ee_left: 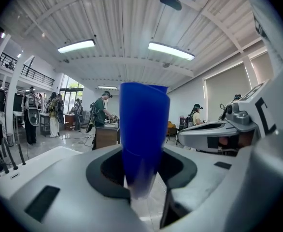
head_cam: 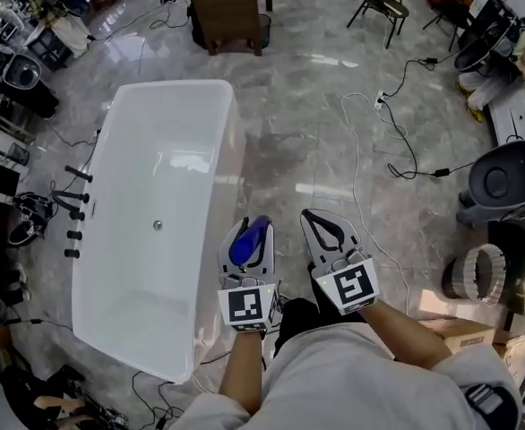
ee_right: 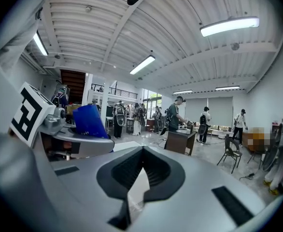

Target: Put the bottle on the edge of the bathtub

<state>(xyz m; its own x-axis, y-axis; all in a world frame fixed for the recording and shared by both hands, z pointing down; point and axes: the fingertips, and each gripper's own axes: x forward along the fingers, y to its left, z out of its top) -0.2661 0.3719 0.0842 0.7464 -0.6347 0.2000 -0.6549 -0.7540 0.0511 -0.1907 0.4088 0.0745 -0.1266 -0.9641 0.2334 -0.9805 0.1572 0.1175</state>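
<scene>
The left tool (head_cam: pixel 249 231) is grasping the blue bottle (ee_left: pixel 144 134), holding it over the marble floor (head_cam: pixel 307 141) just beside the white bathtub (head_cam: pixel 155 150). The right tool (head_cam: pixel 323 225) is hanging alongside, clenched and empty.

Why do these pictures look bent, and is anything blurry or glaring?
Left gripper view: the fisheye lens curves the ceiling, the corners go black, and the blue bottle, close to the lens, looks soft at its lower end. Right gripper view: same curving, with bright ceiling lamps. Head view: lamp glare streaks the bathtub and the marble floor.
</scene>
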